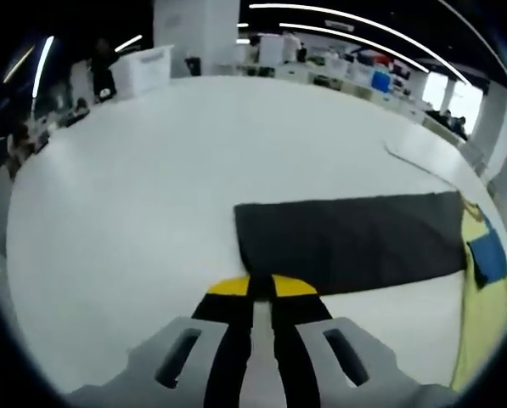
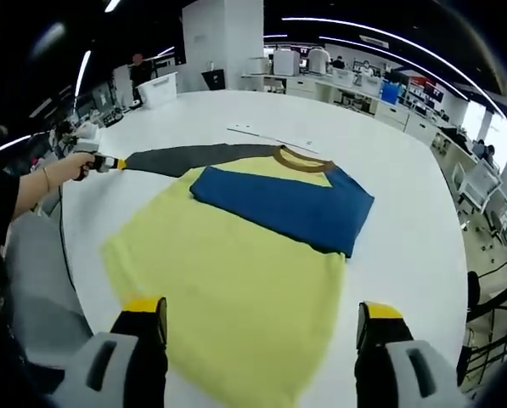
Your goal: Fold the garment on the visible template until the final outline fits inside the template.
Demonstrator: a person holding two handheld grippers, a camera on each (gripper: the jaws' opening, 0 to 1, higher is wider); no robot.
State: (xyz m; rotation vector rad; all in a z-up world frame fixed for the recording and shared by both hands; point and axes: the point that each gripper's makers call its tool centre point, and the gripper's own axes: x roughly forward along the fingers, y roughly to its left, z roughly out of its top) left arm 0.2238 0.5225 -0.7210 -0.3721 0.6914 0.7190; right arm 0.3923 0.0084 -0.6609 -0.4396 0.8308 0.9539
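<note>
My left tongs (image 1: 261, 289) are pinched narrow on the cuff end of the grey sleeve (image 1: 355, 238), which lies stretched out flat across the white surface (image 1: 134, 187). In the right gripper view that same pair of tongs (image 2: 107, 163) sits at the far left, in my hand (image 2: 76, 166), with the sleeve (image 2: 194, 156) running from it toward the collar (image 2: 302, 160).

The shirt (image 2: 236, 289) lies spread in the middle of the surface (image 2: 406, 195), yellow body toward me, with the blue sleeve (image 2: 278, 204) already folded across the chest. I can't make out a template outline from here.

I judge the step in hand to be bringing the grey sleeve in over the body. To do it well I should lift the cuff only a little, carry it in an arc across toward the blue fold, and keep the sleeve taut so it lands flat, without dragging the shoulder out of line.

My right tongs (image 2: 261, 327) hang wide and empty just over the near hem. They could press the body down while the sleeve travels, so the fabric doesn't slide.
</note>
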